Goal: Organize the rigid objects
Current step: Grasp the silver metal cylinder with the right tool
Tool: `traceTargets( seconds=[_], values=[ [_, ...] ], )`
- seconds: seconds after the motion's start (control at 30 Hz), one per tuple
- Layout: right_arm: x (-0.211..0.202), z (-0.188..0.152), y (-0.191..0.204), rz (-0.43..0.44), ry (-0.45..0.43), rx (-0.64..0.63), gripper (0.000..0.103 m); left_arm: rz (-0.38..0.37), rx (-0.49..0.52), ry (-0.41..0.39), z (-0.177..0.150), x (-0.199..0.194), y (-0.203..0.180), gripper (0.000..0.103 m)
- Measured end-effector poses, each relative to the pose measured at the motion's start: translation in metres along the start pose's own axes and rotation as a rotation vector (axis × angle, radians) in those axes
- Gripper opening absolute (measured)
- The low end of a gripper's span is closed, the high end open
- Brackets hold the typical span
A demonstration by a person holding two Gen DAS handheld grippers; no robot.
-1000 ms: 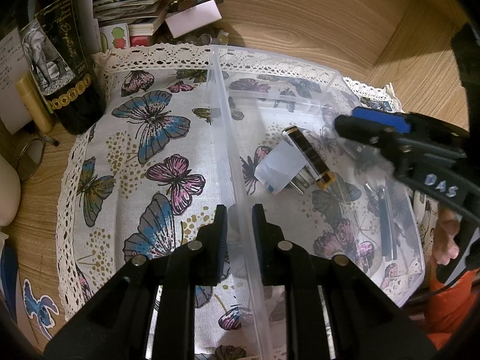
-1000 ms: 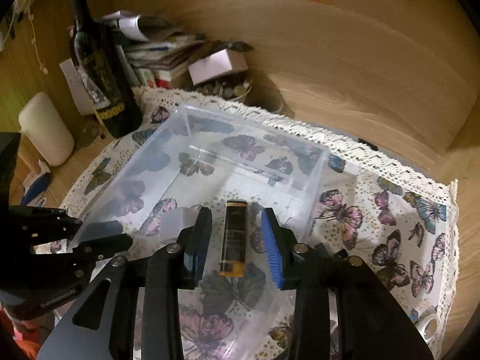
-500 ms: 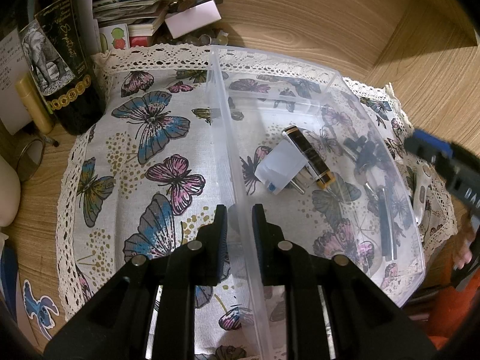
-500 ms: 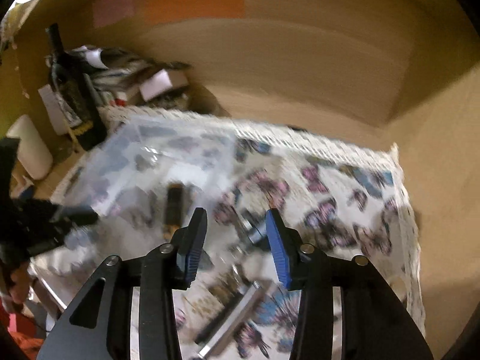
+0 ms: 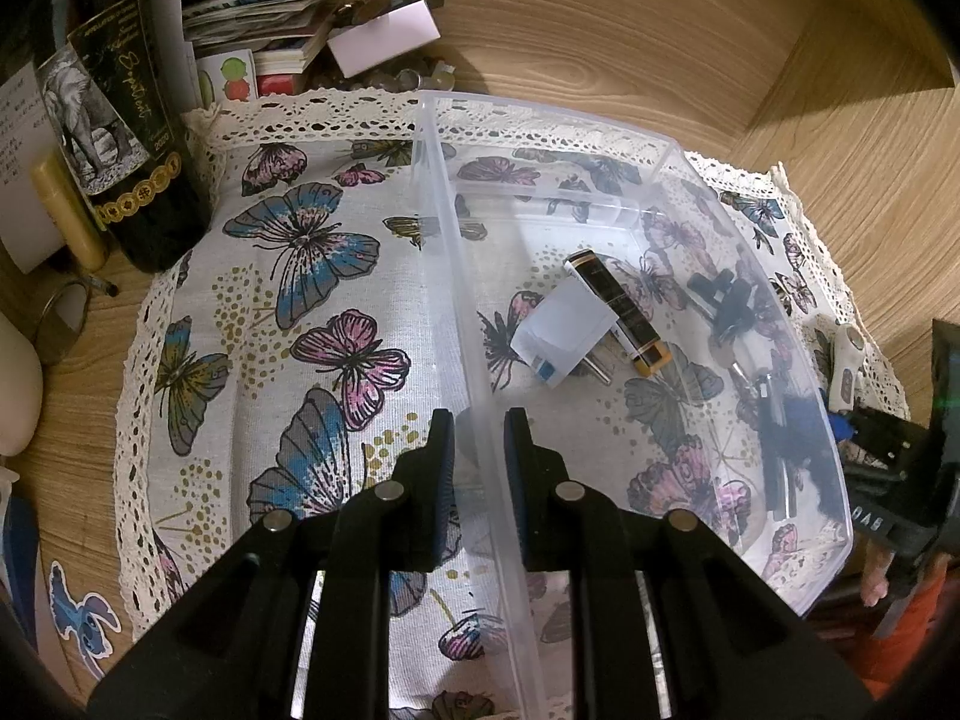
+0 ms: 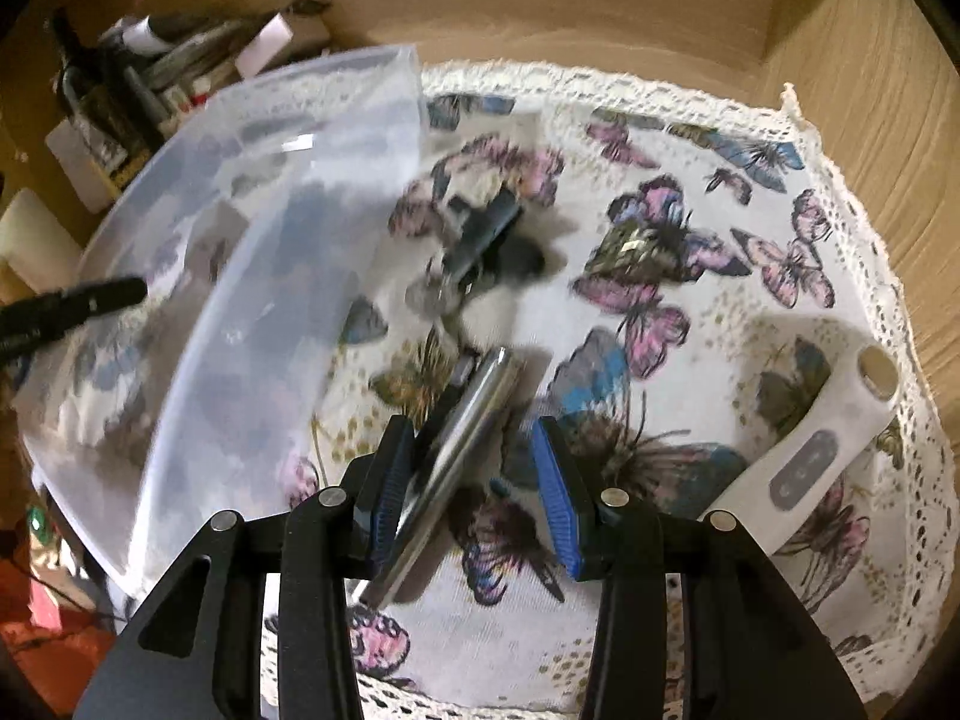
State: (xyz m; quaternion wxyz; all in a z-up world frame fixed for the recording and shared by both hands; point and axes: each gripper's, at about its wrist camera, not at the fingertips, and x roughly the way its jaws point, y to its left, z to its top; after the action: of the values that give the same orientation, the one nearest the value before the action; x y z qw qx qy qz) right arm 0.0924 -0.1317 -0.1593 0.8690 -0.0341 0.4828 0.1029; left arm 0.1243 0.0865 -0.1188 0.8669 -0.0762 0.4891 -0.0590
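Beside the clear bin (image 6: 252,276), the right gripper (image 6: 474,486), parted, straddles a silver pen (image 6: 462,444) off-centre; closing may flick it away.

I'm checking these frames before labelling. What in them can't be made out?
- Right wrist view: motion blur hides what the dark clump on the butterfly cloth is.
- Same view: the silver metal bar runs behind the right gripper, its near end hidden.
- Left wrist view: the clear plastic box wall smears dark items outside it.
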Motion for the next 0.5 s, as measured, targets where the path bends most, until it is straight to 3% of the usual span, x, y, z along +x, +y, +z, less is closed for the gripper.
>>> traceTargets(
  seconds=[0.13,0.27,0.5],
  values=[
    [-0.001,-0.006,0.006,-0.035,-0.020,-0.045,0.036,0.001,0.001,0.000,0.000,0.000,0.000,0.017],
    [-0.004,-0.010,0.002,-0.082,-0.040,-0.047,0.015,-0.001,0.000,-0.001,0.000,0.000,0.000,0.017],
    [-0.014,-0.005,-0.016,-0.076,-0.079,0.026,0.014,0.000,0.001,0.000,0.000,0.000,0.000,0.017]
  ],
)
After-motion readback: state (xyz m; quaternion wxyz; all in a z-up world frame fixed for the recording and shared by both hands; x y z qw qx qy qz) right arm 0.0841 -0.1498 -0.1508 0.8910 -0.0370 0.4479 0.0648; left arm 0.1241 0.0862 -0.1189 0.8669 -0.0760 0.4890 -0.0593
